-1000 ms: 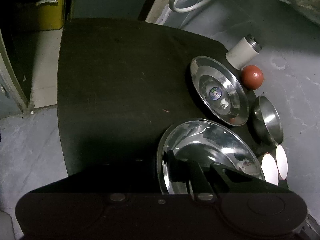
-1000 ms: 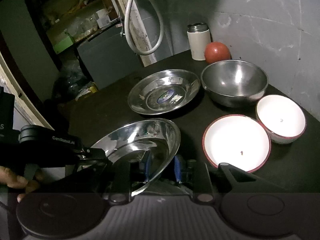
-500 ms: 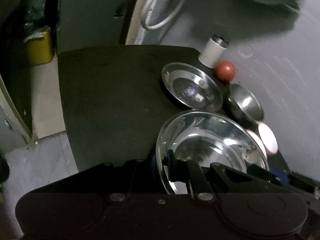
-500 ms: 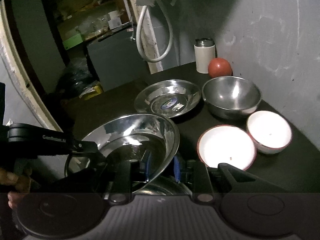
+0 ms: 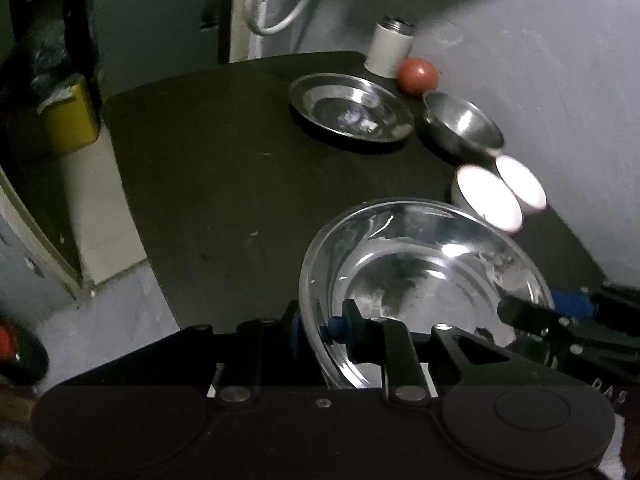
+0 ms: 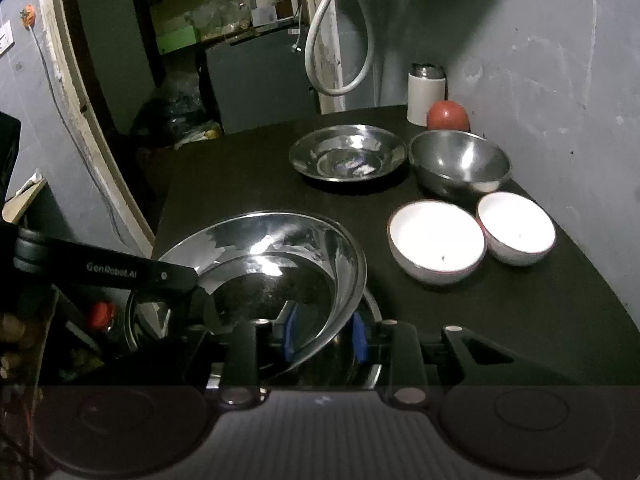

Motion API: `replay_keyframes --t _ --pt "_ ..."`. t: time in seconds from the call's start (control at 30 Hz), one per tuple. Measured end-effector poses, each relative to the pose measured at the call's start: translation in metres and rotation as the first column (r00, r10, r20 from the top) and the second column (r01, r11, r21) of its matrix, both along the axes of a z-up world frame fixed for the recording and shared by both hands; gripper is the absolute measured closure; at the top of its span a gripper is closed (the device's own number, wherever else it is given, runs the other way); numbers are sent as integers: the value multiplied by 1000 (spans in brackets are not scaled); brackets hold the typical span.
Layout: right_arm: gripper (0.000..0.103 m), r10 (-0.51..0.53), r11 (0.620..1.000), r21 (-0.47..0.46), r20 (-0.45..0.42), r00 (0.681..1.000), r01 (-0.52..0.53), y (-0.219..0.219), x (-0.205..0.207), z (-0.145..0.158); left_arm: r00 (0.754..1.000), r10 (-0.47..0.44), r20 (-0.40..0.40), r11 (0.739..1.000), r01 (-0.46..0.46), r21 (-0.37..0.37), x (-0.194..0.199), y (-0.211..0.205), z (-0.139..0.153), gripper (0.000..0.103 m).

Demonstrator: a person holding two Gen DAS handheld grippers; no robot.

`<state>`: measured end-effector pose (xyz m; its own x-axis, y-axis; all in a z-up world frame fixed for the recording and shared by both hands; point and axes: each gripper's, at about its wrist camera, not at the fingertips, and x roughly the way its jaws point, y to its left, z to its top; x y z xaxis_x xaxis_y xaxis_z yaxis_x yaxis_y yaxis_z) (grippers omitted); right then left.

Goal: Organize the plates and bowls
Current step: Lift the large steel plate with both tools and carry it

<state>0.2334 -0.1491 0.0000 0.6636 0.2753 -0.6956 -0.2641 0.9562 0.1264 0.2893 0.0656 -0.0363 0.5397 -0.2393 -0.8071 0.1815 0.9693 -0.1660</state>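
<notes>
A large steel plate [image 5: 424, 280] [image 6: 272, 264] is held up above the near edge of the black table [image 5: 224, 168] [image 6: 540, 320]. My left gripper [image 5: 316, 330] is shut on its left rim, and my right gripper [image 6: 324, 338] is shut on its right rim; the right gripper also shows in the left wrist view [image 5: 560, 316]. A second steel plate [image 6: 347, 157] [image 5: 352, 110] lies at the back. Beside it sit a steel bowl [image 6: 460, 164] [image 5: 462, 124] and two white bowls [image 6: 438, 240] [image 6: 516, 232].
A white canister [image 6: 426, 94] and a red ball [image 6: 447, 117] stand at the table's back corner by the grey wall. Another steel rim [image 6: 372, 308] shows under the held plate. A yellow bin [image 5: 72, 120] sits on the floor at the left.
Both grippers have raised the large plate and drawn it back toward the near edge; the table's other dishes now look farther away.
</notes>
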Motion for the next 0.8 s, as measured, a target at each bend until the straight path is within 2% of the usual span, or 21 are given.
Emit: replay_keyframes --t 0.33,0.8 --pt "67 2 1000 -19 -44 999 -3 -7 -15 -6 998 -56 26 994 54 92 -7 -20 -2 76" --pt "63 24 998 -53 -78 997 -28 -3 -16 -13 995 -97 8 979 94 182 -6 -34 -6 73"
